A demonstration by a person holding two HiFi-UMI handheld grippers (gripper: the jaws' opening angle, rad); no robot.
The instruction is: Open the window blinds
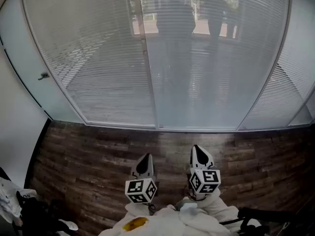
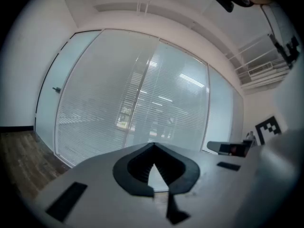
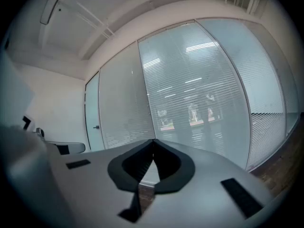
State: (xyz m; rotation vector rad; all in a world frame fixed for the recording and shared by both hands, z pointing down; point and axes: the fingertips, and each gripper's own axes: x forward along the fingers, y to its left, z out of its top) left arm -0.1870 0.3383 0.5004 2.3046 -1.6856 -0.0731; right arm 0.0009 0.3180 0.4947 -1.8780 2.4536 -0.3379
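- Your left gripper (image 2: pixel 153 146) has its two dark jaws pressed together, tips meeting, with nothing between them. It is held close to level and aimed at the window wall.
- Your right gripper (image 3: pixel 153 141) is closed the same way, tip to tip on nothing. In the head view it sits just right of the left one and reaches a little farther forward.
- The left gripper's cube with black-and-white square markers (image 1: pixel 141 190) rides on its near end, above your white sleeves (image 1: pixel 167 222). The right gripper carries a matching one.
- The white horizontal-slat window blinds (image 1: pixel 108 58) hang on the far side, well apart from both grippers. You see them through tall glass panels with thin pale frames (image 1: pixel 156 102).
- Across the middle panels the slats lie close to flat, so the surface reads as an even grey-white sheet. Faint bright shapes from outside show through near the top.
- On the right panel the lower slats look different from those above, with a slanting boundary between the two zones (image 1: pixel 288 90). Whether they are tilted or bunched cannot be told.
- At the far left stands a plain frosted glass panel with a small dark handle (image 1: pixel 44 75).
- The dark brown wood-plank floor (image 1: pixel 88 156) fills the space between you and the foot of the glass wall, and both grippers are held above it.
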